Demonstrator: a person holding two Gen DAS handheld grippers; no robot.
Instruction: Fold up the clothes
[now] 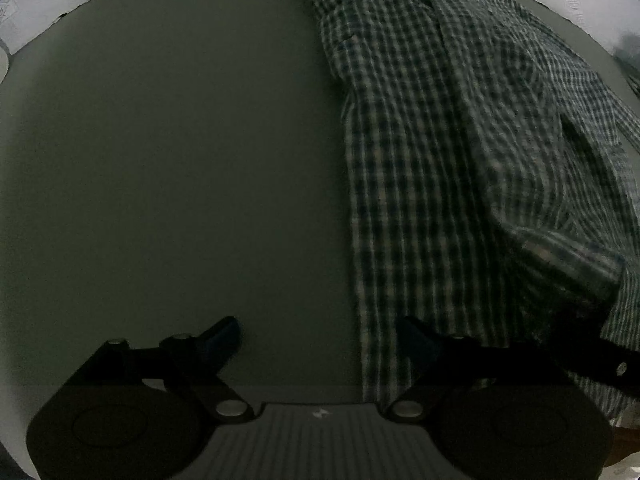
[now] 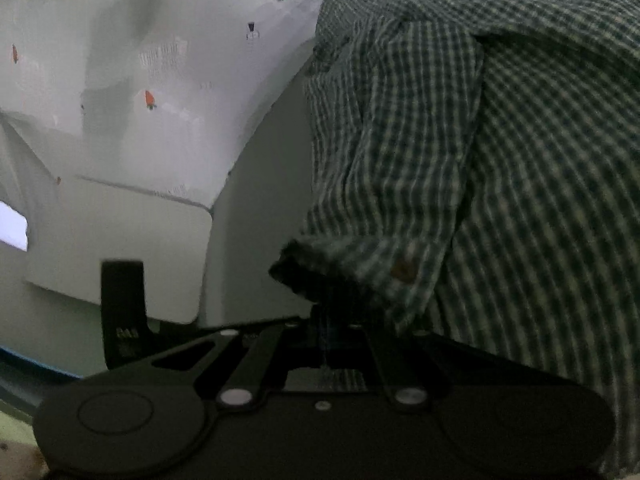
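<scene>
Free room: bare grey desk (image 1: 180, 160) left of shirt (image 1: 460, 160), wide, nothing on it, open to far edge. L tool (image 1: 320, 336) fingers spread, gap unblocked. Obstacles: shirt covers desk's right half, bunched and raised at right. R tool (image 2: 324, 312) front blocked by hanging shirt; white carrot-print cloth (image 2: 160, 80) at left.

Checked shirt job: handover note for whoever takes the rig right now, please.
Left gripper: open, holding nothing, low over the grey table; its right finger sits over the checked shirt edge.
Right gripper: shut on the shirt's sleeve cuff, which is lifted off the table.
Shirt: lies lengthwise on the table to the right in the left wrist view, rumpled, collar end far away.
Done: cuff grasped.
Left: probably bring the sleeve across the body, then fold the other side and the length. No finished fold is visible yet.
</scene>
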